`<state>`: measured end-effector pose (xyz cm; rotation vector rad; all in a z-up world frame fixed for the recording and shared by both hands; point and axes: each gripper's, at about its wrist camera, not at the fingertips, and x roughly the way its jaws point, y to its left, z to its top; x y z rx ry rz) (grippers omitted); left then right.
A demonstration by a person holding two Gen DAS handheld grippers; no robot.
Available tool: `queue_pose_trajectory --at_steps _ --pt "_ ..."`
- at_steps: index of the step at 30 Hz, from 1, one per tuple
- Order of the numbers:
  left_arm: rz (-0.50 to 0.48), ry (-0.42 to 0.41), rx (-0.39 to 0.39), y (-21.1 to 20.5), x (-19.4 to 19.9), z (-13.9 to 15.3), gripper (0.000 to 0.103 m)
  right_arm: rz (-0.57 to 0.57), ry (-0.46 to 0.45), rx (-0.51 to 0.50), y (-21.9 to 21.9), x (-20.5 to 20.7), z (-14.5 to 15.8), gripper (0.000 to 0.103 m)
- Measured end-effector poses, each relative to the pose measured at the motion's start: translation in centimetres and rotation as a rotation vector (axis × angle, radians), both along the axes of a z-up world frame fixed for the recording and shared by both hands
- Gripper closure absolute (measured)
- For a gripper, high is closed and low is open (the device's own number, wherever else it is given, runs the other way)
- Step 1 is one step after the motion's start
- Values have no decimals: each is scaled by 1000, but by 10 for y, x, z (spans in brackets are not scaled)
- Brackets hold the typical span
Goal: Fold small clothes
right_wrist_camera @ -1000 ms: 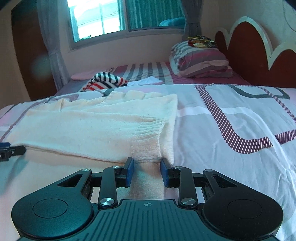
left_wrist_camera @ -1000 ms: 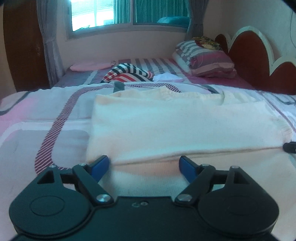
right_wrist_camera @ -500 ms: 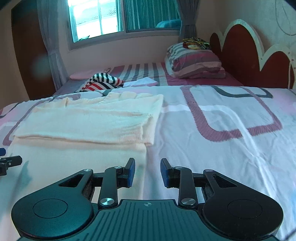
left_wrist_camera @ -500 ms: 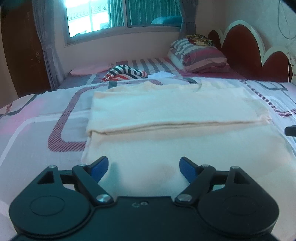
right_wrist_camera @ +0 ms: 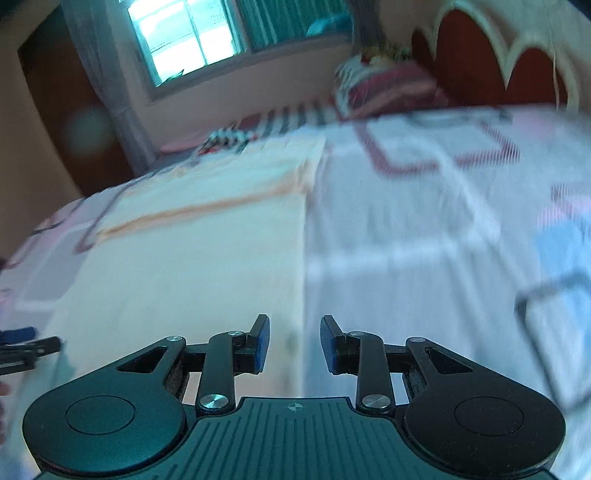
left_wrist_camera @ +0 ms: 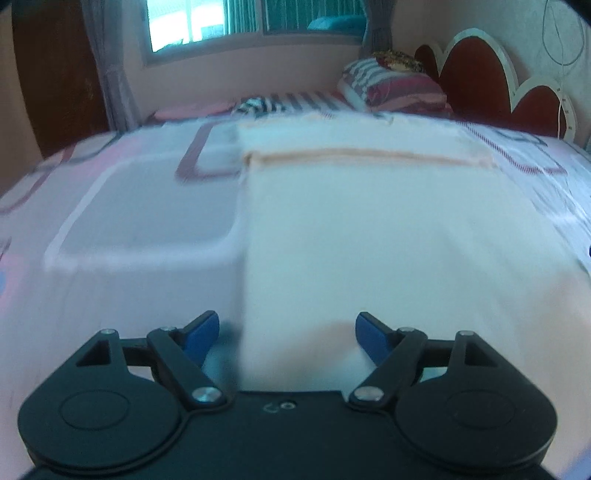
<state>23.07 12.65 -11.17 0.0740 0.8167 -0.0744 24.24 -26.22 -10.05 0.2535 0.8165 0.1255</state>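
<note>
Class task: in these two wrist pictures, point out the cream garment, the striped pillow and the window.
cream garment (left_wrist_camera: 369,229), left wrist view, flat middle of the folded cloth.
striped pillow (left_wrist_camera: 391,86), left wrist view, its front face.
window (right_wrist_camera: 177,40), right wrist view, bright left pane.

daylight glares through the window (left_wrist_camera: 207,26) ahead of me; both fisheye views smear with motion blur, edges bowed.

No readable text, label, brand or number is showing in either view; both pictures are blurring, and nothing is bearing legible lettering.
</note>
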Motion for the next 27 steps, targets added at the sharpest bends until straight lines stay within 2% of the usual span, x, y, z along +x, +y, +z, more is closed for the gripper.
queue_pose_trajectory --at_steps 4,9,13,16,18,20,22,24,27 --pt "-11 49 -70 22 -38 -2 29 41 80 113 -3 -41 -12 73" --pt "-22 92 -207 40 -62 0 33 -19 124 225 -14 -81 -22 73" --pt "-14 122 -372 54 -72 -1 44 -70 149 380 -25 -96 -24 73" --pt "-19 153 -539 66 -74 -8 50 -55 152 443 -25 -100 -24 73" --pt "-24 164 -600 69 -68 -14 55 -36 154 468 -22 -99 -25 73" --pt "-18 172 -645 72 -58 -18 57 -43 141 471 -20 -94 -26 73" --pt "-8 178 -686 72 -50 -22 60 -72 141 519 -23 -88 -29 73" --pt "-7 181 -684 72 -45 -22 65 -87 131 560 -28 -84 -30 73" --pt "-28 185 -645 72 -52 -22 68 -89 140 565 -32 -84 -32 73"
